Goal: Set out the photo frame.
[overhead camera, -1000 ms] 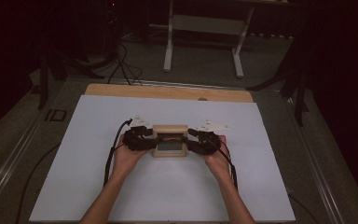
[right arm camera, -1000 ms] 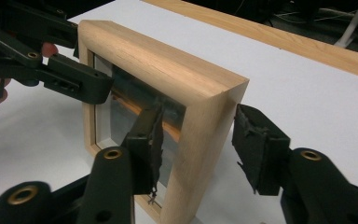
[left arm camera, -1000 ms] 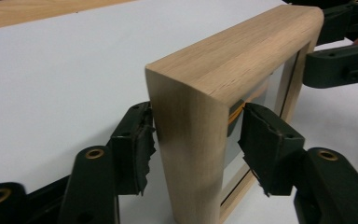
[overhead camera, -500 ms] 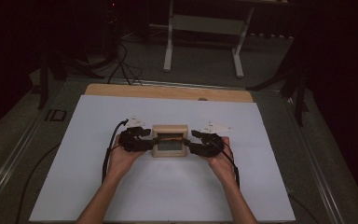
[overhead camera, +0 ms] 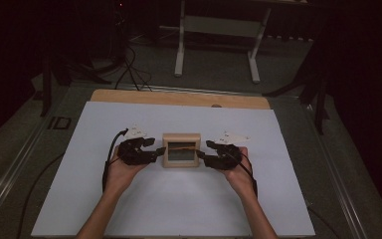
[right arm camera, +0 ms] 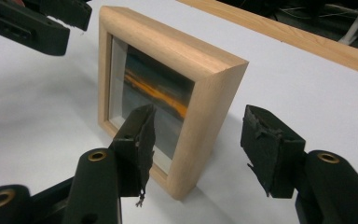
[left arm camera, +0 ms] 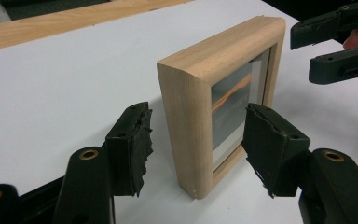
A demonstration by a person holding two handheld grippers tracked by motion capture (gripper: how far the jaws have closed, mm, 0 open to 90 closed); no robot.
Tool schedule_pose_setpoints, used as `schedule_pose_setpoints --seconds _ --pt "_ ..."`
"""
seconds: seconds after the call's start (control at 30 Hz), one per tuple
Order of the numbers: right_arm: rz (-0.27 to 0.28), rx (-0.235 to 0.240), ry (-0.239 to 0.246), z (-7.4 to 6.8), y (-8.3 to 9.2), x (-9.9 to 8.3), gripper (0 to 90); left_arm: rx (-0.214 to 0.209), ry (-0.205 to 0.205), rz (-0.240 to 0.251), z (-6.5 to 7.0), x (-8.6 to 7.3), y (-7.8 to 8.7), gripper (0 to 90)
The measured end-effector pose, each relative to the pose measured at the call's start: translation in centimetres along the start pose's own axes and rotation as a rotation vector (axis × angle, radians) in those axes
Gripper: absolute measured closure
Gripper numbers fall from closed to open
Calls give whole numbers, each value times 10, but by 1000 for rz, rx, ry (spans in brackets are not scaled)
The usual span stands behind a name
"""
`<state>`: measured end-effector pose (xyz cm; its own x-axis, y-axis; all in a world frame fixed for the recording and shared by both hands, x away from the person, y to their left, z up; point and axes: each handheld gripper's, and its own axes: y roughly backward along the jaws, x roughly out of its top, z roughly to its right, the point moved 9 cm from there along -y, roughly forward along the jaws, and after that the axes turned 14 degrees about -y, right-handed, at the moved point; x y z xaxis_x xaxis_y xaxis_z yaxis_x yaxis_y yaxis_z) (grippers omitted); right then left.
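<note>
I see a small wooden frame [overhead camera: 181, 150] standing upright on its edge on the white tabletop [overhead camera: 129, 209], about midway across it. Its glass front faces me in the high view, and a picture with an orange streak shows behind the glass.

My left gripper [overhead camera: 154, 153] sits just beside the frame's left edge. In the left gripper view its jaws are spread, one pad on either side of the frame's [left arm camera: 200, 126] near edge, and there is a clear gap between each pad and the wood.

My right gripper [overhead camera: 204, 153] is just beside the frame's right edge. In the right gripper view its jaws straddle the near corner of the frame [right arm camera: 186, 93], one pad in front of the glass and one behind the back; neither pad presses on it. These jaws have just been opening, with the frame between them.

Both hands rest low on the tabletop, forearms coming in from the near side. A wooden strip [overhead camera: 179, 98] runs along the far edge of the tabletop.
</note>
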<state>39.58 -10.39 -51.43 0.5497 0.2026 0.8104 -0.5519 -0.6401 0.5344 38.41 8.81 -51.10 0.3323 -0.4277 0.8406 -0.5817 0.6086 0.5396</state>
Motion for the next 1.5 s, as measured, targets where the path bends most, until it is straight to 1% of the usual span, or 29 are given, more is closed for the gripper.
schedule_pose_setpoints --seconds 0.13,0.43,0.77,0.83,0.87,0.9,0.93,0.97,1.0,1.2,1.3,1.5 --pt "-2 1 14 -1 5 -1 440 0 -4 1 0 -1 4 415" --pt "-9 2 9 1 11 -9 440 7 3 -5 -1 -10 13 415" --pt "-25 -7 18 5 17 -19 440 21 -12 -2 -1 -12 24 412" --pt "-26 -8 19 5 18 -21 439 25 -8 -2 -2 -14 26 413" --pt "-26 -9 19 5 19 -23 439 34 -5 -11 -4 -18 27 413" --pt "-26 -9 19 5 19 -23 439 34 -5 -11 -4 -18 27 412" --pt "-28 -9 19 6 20 -25 439 37 4 -17 -7 -23 28 413" --pt "-28 -9 19 6 20 -25 439 37 4 -17 -7 -23 28 413" --pt "-28 -11 18 6 21 -27 439 44 12 -24 -9 -28 29 413" --pt "-23 -13 10 9 25 -31 438 59 25 -23 -15 -35 36 414" --pt "-24 -19 5 13 28 -35 437 69 31 -26 -18 -40 39 414" --pt "-19 -40 -11 24 37 -43 438 92 48 -38 -25 -50 45 413"
